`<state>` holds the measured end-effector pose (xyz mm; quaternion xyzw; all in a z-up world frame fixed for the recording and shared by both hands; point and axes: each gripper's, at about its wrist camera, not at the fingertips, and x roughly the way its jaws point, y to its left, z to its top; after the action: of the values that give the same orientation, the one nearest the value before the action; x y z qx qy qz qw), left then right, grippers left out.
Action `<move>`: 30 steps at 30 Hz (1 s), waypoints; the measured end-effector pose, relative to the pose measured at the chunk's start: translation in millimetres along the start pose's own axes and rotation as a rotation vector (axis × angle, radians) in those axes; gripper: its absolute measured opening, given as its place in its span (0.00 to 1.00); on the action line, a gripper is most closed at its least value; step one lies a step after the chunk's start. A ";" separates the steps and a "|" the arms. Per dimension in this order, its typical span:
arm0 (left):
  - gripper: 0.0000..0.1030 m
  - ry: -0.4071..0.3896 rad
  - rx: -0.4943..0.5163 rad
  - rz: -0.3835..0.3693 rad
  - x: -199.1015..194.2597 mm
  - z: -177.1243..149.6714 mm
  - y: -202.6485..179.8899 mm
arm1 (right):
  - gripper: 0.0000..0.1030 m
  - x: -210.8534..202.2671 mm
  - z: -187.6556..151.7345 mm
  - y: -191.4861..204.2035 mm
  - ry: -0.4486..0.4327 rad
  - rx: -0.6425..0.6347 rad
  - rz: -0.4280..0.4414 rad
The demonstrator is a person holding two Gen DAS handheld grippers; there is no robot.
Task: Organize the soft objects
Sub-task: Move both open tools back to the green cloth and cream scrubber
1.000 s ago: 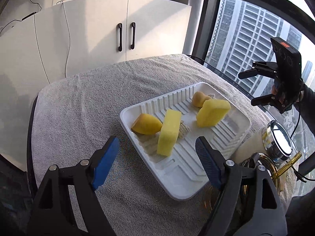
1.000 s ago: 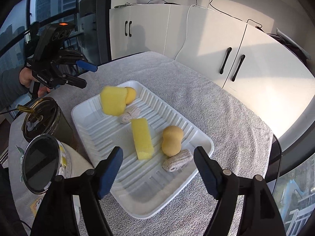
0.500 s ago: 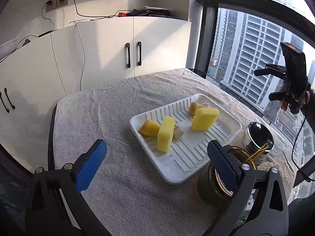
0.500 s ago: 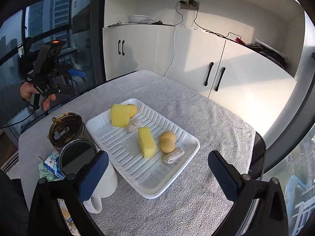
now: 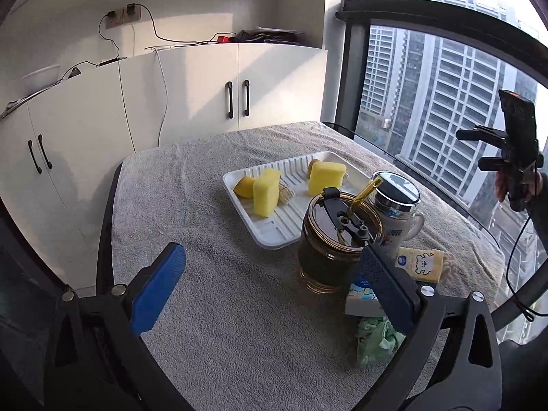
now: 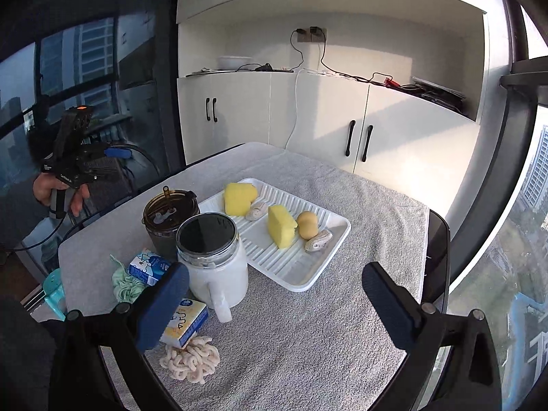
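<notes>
Porous yellow sponges (image 6: 281,226) lie in a glossy ribbed white plastic tray (image 6: 301,275) on rough grey terry cloth (image 6: 308,335)

A table covered by a grey towel (image 6: 328,325) carries everything. On the towel lies a white ribbed tray (image 6: 294,267), well toward the cabinet side. Just beside the tray's near edge stand a dark tumbler (image 6: 169,219) with a straw and a white mug (image 6: 217,267) with a dark lid, close together. Near them lie a green cloth (image 6: 123,286), a blue-and-white carton (image 6: 147,267), a yellow carton (image 6: 186,322) and, partly under it, a cream looped cloth (image 6: 190,361).
</notes>
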<state>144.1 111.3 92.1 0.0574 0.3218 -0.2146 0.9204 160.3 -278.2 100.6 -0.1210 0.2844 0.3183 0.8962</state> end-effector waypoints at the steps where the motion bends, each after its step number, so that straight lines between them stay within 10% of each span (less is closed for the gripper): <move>1: 1.00 -0.004 0.001 0.007 -4.7 -5.5 -4.8 | 1.00 -3.7 -5.4 3.8 -0.007 0.009 0.003; 17: 1.00 0.044 -0.115 -0.108 -18.7 -100.6 -89.5 | 1.00 3.7 -109.5 102.5 0.013 0.159 0.059; 30: 1.00 0.112 -0.187 -0.042 33.8 -109.8 -120.6 | 1.00 59.1 -118.1 106.1 0.122 0.239 -0.033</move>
<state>53.3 17.3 -11.3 -0.0234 0.3925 -0.1993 0.8976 78.9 -214.0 -33.3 -0.0372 0.3722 0.2595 0.8904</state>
